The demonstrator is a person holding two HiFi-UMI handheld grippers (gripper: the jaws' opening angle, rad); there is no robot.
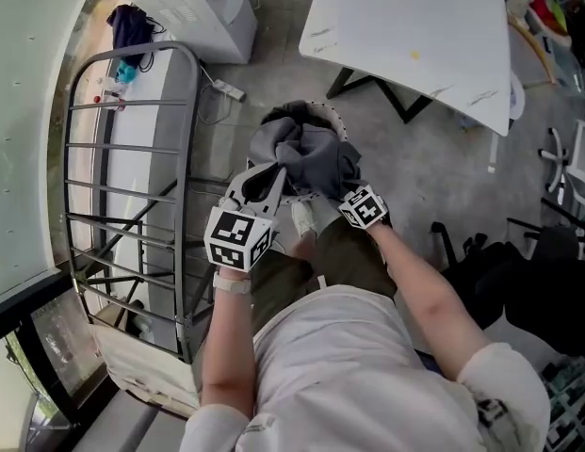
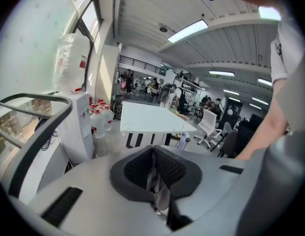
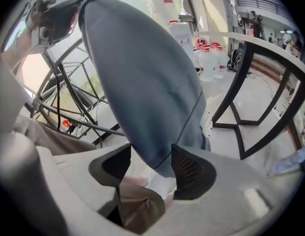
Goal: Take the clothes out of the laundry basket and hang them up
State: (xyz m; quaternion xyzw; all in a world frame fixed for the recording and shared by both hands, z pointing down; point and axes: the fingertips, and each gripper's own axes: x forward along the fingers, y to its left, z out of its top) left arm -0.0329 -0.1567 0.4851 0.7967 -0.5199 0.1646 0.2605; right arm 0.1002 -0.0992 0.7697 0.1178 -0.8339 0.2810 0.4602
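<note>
My left hand-held gripper (image 2: 154, 173) is pressed together on a fold of the grey garment (image 1: 306, 153), which is bunched over the laundry basket (image 1: 337, 113) at centre frame. My right hand-held gripper (image 3: 151, 168) is spread, with the cloth hanging between its jaws, unpinched. I judge this to be the lifting-out step. Next, I need to carry the garment to the drying rack (image 1: 132, 149) at left. I can read no writing.

A big white table (image 1: 414, 26) stood at one o'clock on the grey floor (image 1: 443, 168). A white water machine (image 1: 203, 8) stood at eleven o'clock, with a white plug strip (image 1: 228, 90) on the floor just beside it. Big water bottles (image 2: 99, 119) with red caps stood near that machine. A white chair (image 2: 207, 126) was at the table's three o'clock side.
</note>
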